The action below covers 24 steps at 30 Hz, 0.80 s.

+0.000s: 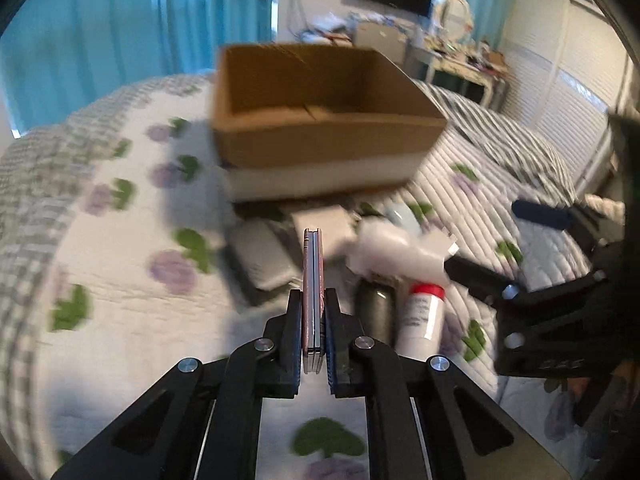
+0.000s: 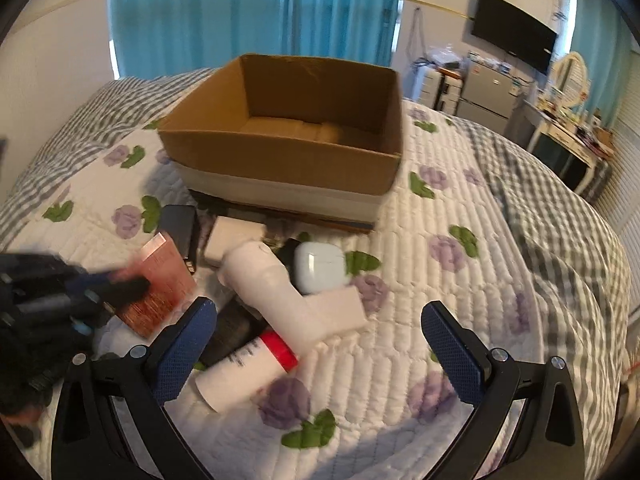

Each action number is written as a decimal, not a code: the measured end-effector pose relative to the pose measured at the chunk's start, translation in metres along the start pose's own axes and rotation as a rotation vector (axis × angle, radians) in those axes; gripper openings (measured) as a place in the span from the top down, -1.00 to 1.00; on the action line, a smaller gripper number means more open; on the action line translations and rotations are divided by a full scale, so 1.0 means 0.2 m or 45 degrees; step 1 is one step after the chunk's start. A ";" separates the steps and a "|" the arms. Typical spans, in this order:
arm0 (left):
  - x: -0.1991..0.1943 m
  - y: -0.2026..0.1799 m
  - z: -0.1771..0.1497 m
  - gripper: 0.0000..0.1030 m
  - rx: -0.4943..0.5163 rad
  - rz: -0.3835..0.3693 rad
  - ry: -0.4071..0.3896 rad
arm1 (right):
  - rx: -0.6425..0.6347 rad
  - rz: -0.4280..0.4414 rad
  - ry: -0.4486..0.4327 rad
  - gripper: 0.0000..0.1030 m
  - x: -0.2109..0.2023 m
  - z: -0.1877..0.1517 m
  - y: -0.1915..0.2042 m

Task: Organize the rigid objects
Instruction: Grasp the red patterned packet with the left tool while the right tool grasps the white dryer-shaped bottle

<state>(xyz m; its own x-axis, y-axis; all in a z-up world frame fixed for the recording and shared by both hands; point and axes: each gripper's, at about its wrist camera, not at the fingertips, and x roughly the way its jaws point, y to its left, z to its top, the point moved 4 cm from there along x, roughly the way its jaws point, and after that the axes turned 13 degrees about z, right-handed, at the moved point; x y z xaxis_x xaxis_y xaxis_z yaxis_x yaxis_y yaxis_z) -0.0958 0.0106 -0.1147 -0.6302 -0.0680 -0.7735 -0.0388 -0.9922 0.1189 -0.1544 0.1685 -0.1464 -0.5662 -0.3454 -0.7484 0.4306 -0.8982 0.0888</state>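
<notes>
boxes: 1 cardboard box [image 2: 288, 148] | earbud cases: 1 earbud case [image 2: 319, 266] | red-capped bottles: 1 red-capped bottle [image 2: 248, 368]

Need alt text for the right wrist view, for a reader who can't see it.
The open right tool hovers over a pile of small items on a floral quilt: a white bottle with a red band, a white earbud case and others. The left tool grips a flat reddish box beside it; behind stands an open cardboard box.

Cardboard box [image 2: 288, 136] at rear of quilt [image 2: 420, 280]; object pile before it, with earbud case [image 2: 320, 266] right of L-shaped pipe [image 2: 280, 292], bottle [image 2: 248, 372] nearest.
</notes>
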 end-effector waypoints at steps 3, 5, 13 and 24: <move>-0.01 0.09 0.03 0.82 -0.050 0.068 -0.024 | -0.098 0.046 0.065 -0.89 0.09 0.04 0.06; 0.01 0.14 0.03 0.82 -0.062 0.123 -0.028 | -0.178 0.057 0.137 -0.79 0.18 0.05 0.11; 0.09 0.19 -0.01 0.82 -0.081 0.119 0.024 | -0.452 0.102 0.367 -0.21 0.45 -0.01 0.23; -0.01 0.14 0.01 0.82 -0.079 0.099 -0.006 | -0.268 0.162 0.172 0.18 0.24 0.06 0.24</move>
<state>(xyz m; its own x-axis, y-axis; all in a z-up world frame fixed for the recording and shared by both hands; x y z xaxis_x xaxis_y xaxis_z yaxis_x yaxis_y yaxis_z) -0.0973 -0.0178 -0.1096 -0.6329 -0.1447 -0.7606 0.0581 -0.9885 0.1397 -0.1691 0.1051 -0.1715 -0.4054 -0.3995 -0.8222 0.6365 -0.7689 0.0598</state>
